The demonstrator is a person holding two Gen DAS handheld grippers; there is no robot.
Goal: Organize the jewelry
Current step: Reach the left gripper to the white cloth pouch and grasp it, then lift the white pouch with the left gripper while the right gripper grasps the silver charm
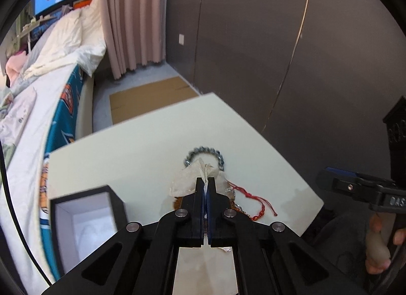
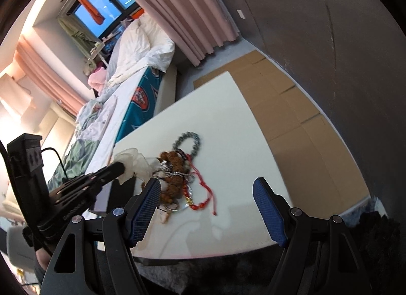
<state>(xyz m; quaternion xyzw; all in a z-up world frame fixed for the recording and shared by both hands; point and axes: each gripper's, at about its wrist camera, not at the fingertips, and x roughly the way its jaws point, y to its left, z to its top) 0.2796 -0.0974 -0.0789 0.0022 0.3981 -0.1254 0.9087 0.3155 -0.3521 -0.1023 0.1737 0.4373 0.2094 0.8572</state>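
Sheer white organza pouch [image 1: 200,178] sits pinched in the closed left gripper [image 1: 206,185], lifted over the tangled jewelry heap [image 2: 177,178]. Right gripper [image 2: 206,193] hangs open, empty (nearer than the pile). Nothing appears sorted yet; black box [image 1: 86,218] left of it looks empty.

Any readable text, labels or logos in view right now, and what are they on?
"DAS", cut off at the frame edge: embossed on the right hand-held gripper body.
Embossed lettering on the left hand-held gripper body: too blurred to read.
Orange emblem on the teal bed cover: no legible words.
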